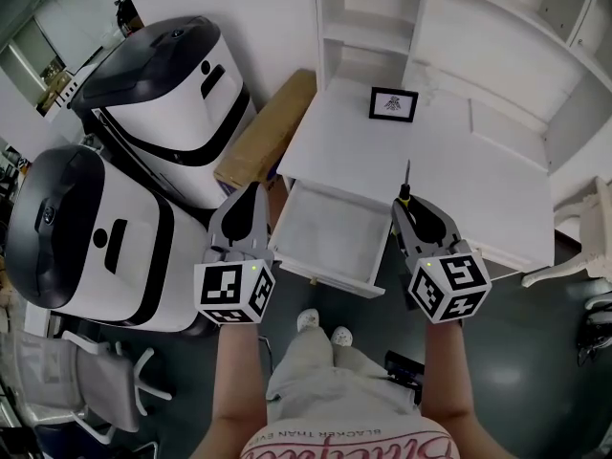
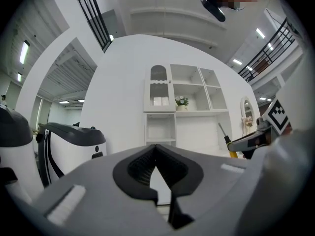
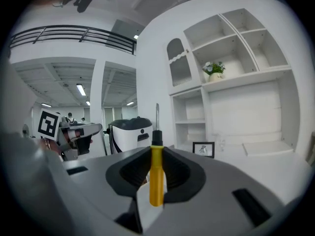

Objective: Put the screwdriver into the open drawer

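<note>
A screwdriver [image 3: 156, 181] with a yellow handle and black collar stands upright between the pads of my right gripper [image 3: 156, 149], which is shut on it. In the head view the right gripper [image 1: 405, 205] holds the screwdriver [image 1: 406, 189] just off the right front corner of the open white drawer [image 1: 330, 229], with the shaft pointing toward the desk. My left gripper [image 1: 253, 191] hovers at the drawer's left side. Its jaws meet at the tips in the left gripper view [image 2: 156, 147], with nothing between them. That view also shows the screwdriver [image 2: 227, 142] at the right.
The drawer hangs out of a white desk [image 1: 459, 161] with shelves behind and a small framed picture [image 1: 393, 104] on top. Two large white machines with dark lids [image 1: 163, 94] [image 1: 86, 237] and a cardboard box [image 1: 268, 127] stand left. A grey chair [image 1: 86, 381] sits lower left.
</note>
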`<state>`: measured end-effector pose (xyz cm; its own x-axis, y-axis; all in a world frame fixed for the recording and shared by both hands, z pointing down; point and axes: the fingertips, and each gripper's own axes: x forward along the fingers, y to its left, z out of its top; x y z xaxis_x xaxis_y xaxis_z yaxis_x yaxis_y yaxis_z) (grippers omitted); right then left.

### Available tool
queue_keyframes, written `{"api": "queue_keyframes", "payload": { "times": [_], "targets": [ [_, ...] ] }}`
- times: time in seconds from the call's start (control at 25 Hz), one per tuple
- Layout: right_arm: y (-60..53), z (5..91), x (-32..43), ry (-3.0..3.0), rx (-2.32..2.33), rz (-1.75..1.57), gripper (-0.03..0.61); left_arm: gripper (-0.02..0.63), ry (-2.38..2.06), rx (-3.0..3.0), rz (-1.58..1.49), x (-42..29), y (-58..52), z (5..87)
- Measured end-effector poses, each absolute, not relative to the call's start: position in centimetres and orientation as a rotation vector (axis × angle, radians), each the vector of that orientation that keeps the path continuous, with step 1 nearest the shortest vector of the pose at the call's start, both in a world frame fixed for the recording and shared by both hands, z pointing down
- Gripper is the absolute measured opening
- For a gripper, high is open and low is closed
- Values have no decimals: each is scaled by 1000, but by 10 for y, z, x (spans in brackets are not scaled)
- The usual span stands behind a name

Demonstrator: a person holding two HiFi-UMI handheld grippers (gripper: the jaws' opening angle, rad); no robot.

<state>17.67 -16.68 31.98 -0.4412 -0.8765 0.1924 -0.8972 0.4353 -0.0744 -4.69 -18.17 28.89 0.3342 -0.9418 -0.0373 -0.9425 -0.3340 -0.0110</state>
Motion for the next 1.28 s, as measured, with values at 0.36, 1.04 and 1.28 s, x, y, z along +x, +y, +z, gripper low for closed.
{"api": "queue_keyframes", "payload": {
  "times": [0.36, 1.04, 1.28],
  "targets": [
    [-197, 348, 165, -2504, 1559, 334, 77, 9, 1851, -2562, -7, -68, -212, 314],
    [-257, 444, 114, -2331, 1451, 546, 77, 9, 1892, -2690, -180, -106, -284, 397],
    [-267, 479, 102, -2264, 1400, 619, 77, 9, 1911, -2739, -235, -115, -301, 426]
  ]
}}
